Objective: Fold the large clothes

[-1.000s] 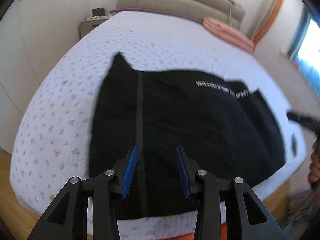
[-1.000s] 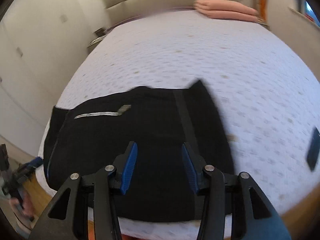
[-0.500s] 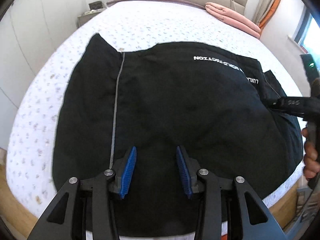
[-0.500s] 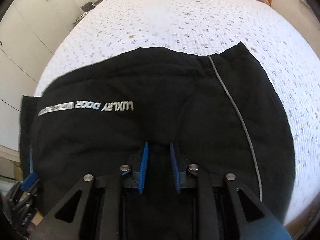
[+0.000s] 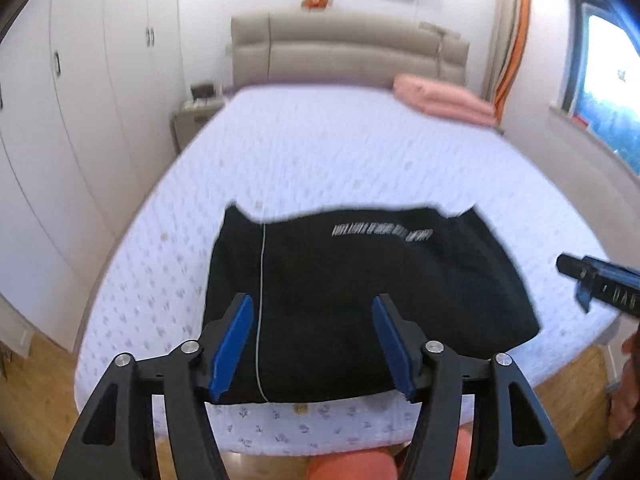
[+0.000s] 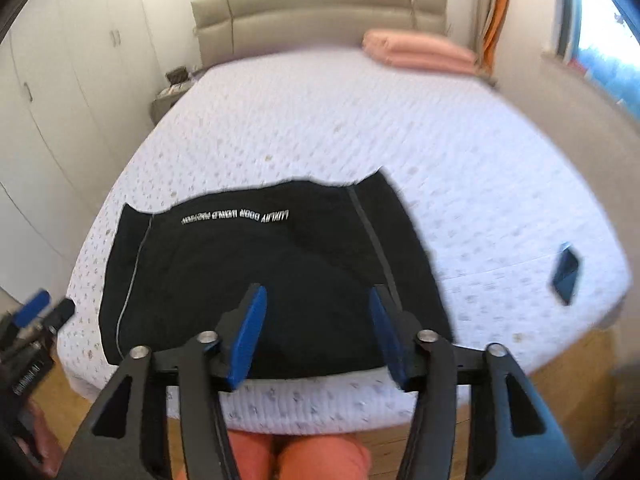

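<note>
- Our left tongs [image 5: 312, 340] and right tongs [image 6: 316, 330] were both spread wide, grasping nothing, above the bed's near edge.
- The black garment [image 6: 256, 276] lay flat on the bed [image 6: 360, 128], close to that edge.
- We judged a careless pinch might catch one layer only, dragging it floorward.

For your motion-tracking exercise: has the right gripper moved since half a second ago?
Yes. The right gripper has drawn back and up from the black garment; the headboard now shows, and its jaws have opened.
</note>
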The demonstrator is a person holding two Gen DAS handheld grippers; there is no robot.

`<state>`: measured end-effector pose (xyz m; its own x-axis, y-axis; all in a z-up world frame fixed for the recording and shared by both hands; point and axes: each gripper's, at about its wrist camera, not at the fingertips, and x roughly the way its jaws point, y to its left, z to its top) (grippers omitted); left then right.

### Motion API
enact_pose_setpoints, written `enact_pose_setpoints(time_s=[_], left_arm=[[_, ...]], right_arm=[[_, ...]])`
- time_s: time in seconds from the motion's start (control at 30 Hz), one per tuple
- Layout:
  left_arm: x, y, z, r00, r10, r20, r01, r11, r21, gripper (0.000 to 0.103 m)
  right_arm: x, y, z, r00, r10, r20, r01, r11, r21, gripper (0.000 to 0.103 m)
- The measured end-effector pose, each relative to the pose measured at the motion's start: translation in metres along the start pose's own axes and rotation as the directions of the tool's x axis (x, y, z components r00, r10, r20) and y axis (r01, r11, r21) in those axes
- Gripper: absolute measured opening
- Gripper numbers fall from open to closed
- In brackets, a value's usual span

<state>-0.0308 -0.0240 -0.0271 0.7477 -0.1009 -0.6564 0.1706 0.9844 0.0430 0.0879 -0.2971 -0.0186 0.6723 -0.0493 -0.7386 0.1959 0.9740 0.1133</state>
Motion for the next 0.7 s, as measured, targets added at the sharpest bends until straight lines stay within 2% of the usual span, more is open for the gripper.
enact_pose_setpoints(time_s=[0.13,0.17,0.33,0.7], left_arm=[[-0.054,-0.009,0.009,0.997,-0.034,0.073,0.034,0.999,-0.005,0.078],[-0.064,-0.011,0.011,0.996,-0.035,0.086,0.035,0.999,-0.009,0.078],[-0.105,-0.021,0.017,0.991,-0.027,0.128,0.028,1.0,-0.004,0.079],[-0.144,-0.045,0.018,0.984,-0.013,0.179,0.006,0.999,0.042,0.079]], right_arm=[[-0.06,0.013,-0.002,0.994,-0.036,0.106,0.038,0.999,-0.017,0.07],[-0.069,0.015,-0.002,0.991,-0.049,0.121,0.052,0.998,-0.019,0.073],[-0.119,0.018,-0.003,0.979,-0.085,0.185,0.09,0.996,-0.017,0.075],[-0.158,0.017,-0.007,0.971,-0.08,0.225,0.086,0.996,-0.017,0.079]])
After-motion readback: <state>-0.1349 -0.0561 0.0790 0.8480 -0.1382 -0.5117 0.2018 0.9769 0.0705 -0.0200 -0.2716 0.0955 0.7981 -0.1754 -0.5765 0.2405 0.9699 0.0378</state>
